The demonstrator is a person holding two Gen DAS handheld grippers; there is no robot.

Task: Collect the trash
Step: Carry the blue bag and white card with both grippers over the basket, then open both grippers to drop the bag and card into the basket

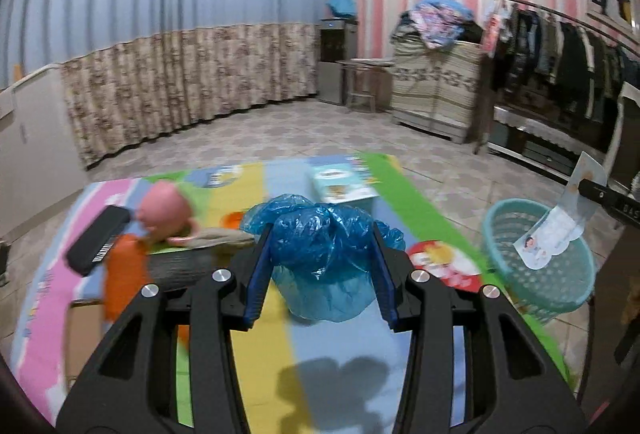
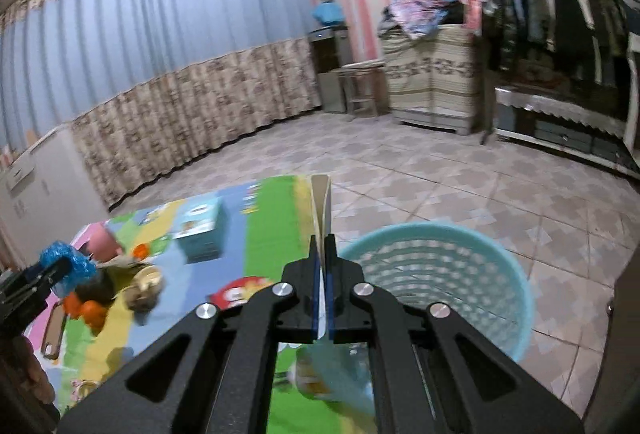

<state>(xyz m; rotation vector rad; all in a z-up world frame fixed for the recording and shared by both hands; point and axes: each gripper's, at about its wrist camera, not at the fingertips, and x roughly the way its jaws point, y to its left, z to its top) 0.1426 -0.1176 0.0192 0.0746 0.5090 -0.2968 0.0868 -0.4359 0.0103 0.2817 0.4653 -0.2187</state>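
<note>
Blue plastic bag sits, seemingly clamped, within left hand-held gripper.

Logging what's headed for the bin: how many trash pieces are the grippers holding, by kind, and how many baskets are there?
Blue plastic bag, in the left gripper: 1
Paper wrapper, in the right gripper: 1
Teal basket: 1
Total: 3

blurred: pink toy | hidden: wrapper lower part behind right hand-held gripper
</note>
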